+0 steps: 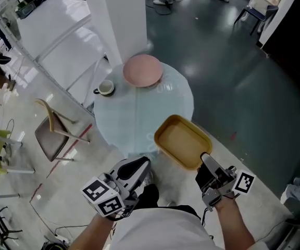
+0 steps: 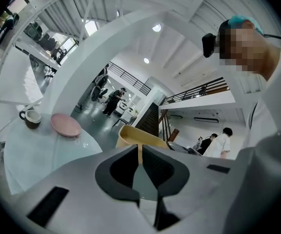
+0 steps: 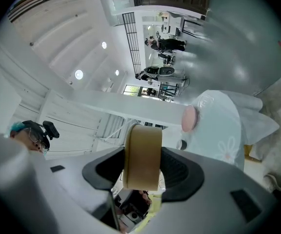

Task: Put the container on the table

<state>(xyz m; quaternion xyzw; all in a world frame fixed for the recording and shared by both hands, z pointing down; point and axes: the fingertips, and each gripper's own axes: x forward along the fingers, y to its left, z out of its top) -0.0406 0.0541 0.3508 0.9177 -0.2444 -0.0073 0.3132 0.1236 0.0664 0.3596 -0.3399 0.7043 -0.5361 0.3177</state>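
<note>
While the yellow container (image 1: 183, 142) is clamped by its near rim between the jaws of the right gripper (image 1: 206, 164), it is seen over the near right edge of the round table (image 1: 120, 124). Whether it touches the pale cloth cannot be determined. The left gripper (image 1: 140, 165) is held low, close to the person's body, its jaws brought together on nothing. A pink plate (image 1: 142, 70) is noted at the table's far side, and a cup (image 1: 106, 88) just beside it, both well apart from the container.
</note>
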